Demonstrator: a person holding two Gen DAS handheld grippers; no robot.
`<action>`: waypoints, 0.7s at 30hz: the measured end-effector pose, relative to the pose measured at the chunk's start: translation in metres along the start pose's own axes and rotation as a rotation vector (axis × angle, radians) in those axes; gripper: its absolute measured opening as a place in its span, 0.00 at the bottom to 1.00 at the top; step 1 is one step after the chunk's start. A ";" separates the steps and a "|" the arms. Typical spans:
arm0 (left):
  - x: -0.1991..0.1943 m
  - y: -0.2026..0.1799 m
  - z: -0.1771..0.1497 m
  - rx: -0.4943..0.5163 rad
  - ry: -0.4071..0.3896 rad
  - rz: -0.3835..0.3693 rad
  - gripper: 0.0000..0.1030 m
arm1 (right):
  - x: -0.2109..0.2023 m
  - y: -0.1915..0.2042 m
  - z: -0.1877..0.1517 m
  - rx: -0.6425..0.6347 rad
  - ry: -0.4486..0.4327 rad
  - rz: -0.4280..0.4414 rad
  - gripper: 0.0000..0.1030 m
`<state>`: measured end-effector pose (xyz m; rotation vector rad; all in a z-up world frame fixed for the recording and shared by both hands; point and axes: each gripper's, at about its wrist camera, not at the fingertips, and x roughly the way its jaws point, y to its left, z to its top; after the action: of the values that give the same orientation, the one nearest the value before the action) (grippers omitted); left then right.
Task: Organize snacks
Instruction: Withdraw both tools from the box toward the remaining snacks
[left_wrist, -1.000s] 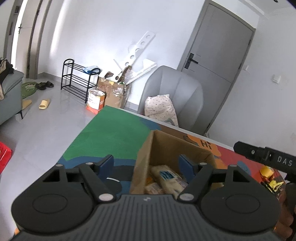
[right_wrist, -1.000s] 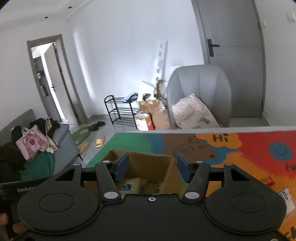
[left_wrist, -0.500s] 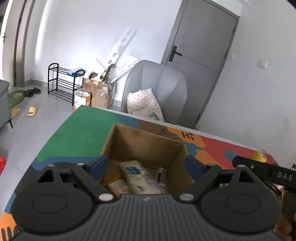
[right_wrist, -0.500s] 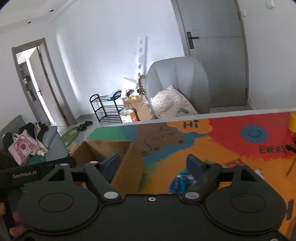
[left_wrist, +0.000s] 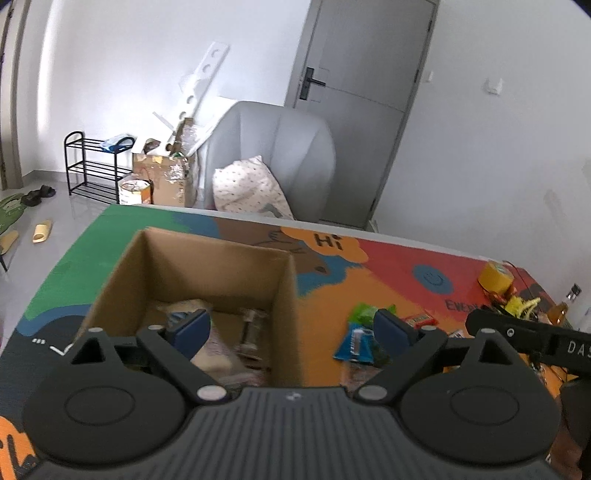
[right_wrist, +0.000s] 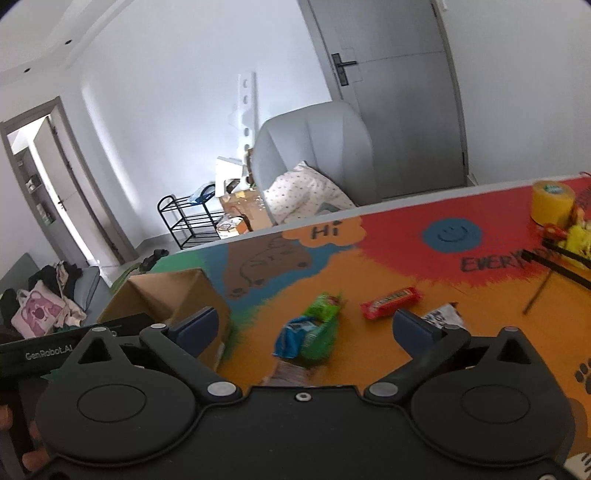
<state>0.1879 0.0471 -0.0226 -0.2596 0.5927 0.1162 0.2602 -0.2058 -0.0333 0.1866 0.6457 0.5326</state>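
Hovering left claw: the left gripper (left_wrist: 291, 328) is hanging with its blue pads spread wide and nothing between them; one pad is sitting over the open cardboard box (left_wrist: 207, 273), the other over the mat beside it
Right claw: the right gripper (right_wrist: 308, 330) is likewise gaping wide and gripping nothing; it is floating above the loose snacks, touching none of them
Snacks on the mat: a blue packet (right_wrist: 290, 338) and a green packet (right_wrist: 321, 325) are lying against each other just beside the box's right wall; a red bar (right_wrist: 391, 303) is resting near them, apart; a black-and-white wrapper (right_wrist: 441, 314) is lying just beyond the right pad
Snacks in the box: several pale packets (left_wrist: 218, 347) are already sitting on the box floor; their labels are too blurred to read
Edges: the box (right_wrist: 173, 295) is standing near the left end of the colourful play mat (right_wrist: 388, 266); the table's far edge is running behind it
Open room: bare orange mat is stretching between the box wall and the red bar; a yellow tape roll (right_wrist: 552, 205) and a yellow tangle are crowding the far right corner
Background: a grey armchair (left_wrist: 280, 155) is standing behind the table
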 end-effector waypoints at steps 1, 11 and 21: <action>0.001 -0.004 -0.001 0.002 0.004 -0.001 0.92 | -0.001 -0.004 -0.001 0.003 0.000 -0.005 1.00; 0.009 -0.043 -0.007 0.052 0.015 -0.028 0.89 | -0.008 -0.044 -0.011 0.025 -0.015 -0.028 0.99; 0.031 -0.081 -0.015 0.103 0.044 -0.066 0.73 | -0.003 -0.078 -0.020 0.048 -0.001 -0.050 0.90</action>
<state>0.2204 -0.0333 -0.0351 -0.1818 0.6313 0.0161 0.2781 -0.2732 -0.0725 0.2153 0.6609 0.4691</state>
